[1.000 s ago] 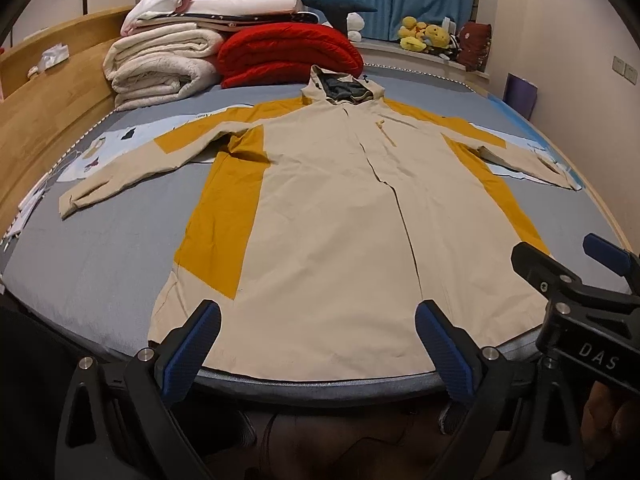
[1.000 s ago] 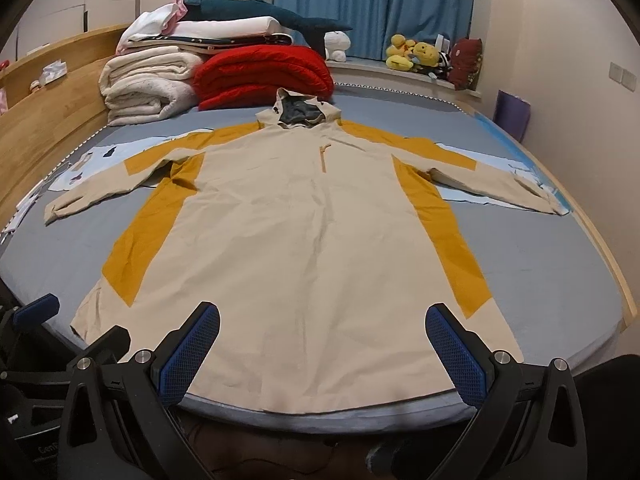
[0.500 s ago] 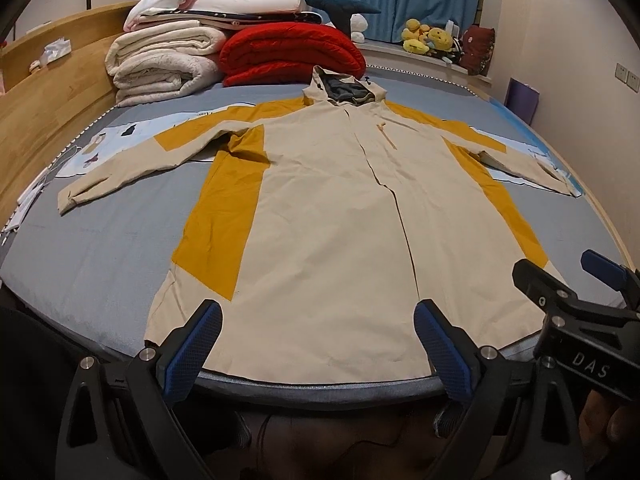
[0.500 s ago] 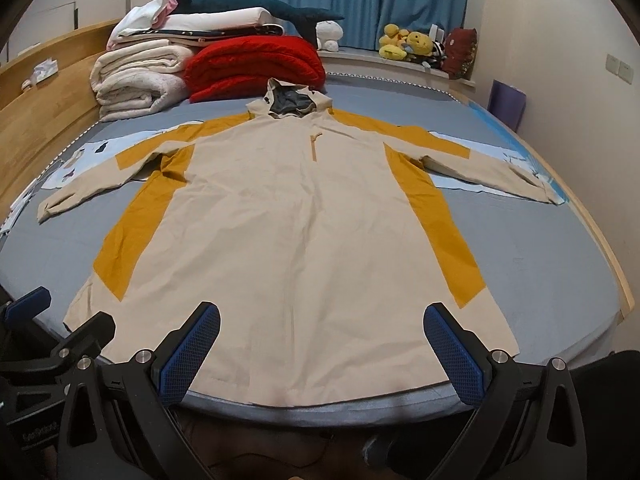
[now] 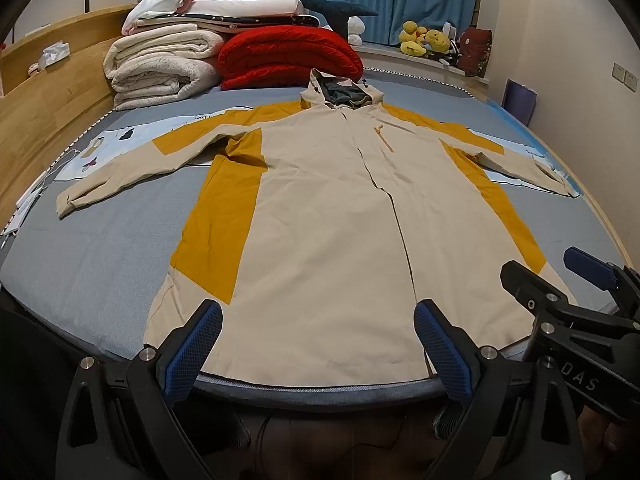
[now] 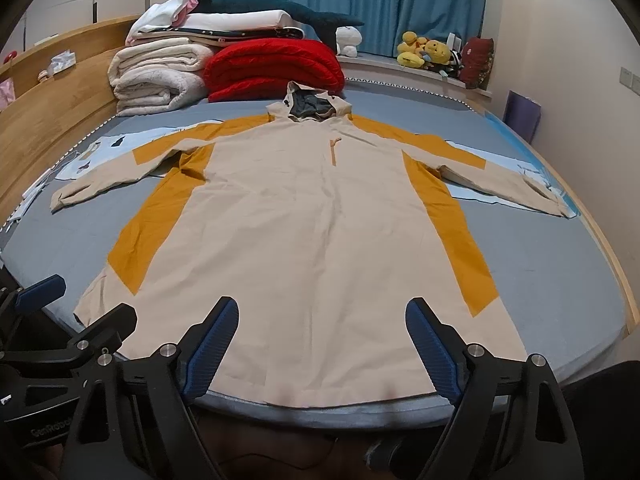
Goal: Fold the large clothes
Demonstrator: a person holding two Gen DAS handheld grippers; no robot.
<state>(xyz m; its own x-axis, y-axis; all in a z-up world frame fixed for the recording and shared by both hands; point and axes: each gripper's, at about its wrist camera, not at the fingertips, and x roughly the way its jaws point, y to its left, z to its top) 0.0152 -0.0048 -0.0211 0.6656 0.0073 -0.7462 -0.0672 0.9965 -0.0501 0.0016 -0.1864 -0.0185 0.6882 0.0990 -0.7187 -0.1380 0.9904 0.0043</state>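
Note:
A long beige hooded jacket [image 5: 328,220] with mustard side and shoulder panels lies flat and face up on the grey-blue bed [image 5: 88,264], sleeves spread to both sides and hem at the near edge. My left gripper [image 5: 318,332] hovers open just before the hem, left of the front seam, with nothing between its blue pads [image 5: 200,340]. In the right wrist view the jacket [image 6: 312,220] fills the bed. My right gripper [image 6: 322,320] hangs over the hem's middle with its jaws closing, and its pads [image 6: 432,344] touch no cloth. The two grippers sit side by side.
Folded white blankets [image 5: 160,68] and a red quilt [image 5: 288,56] are stacked at the bed's far end. A wooden headboard [image 5: 48,108] runs along the left. Plush toys [image 5: 424,40] line the sill under blue curtains. A purple bag [image 5: 520,100] leans on the right wall.
The right gripper's jaws have drawn closer together. The left gripper and the jacket look the same as before.

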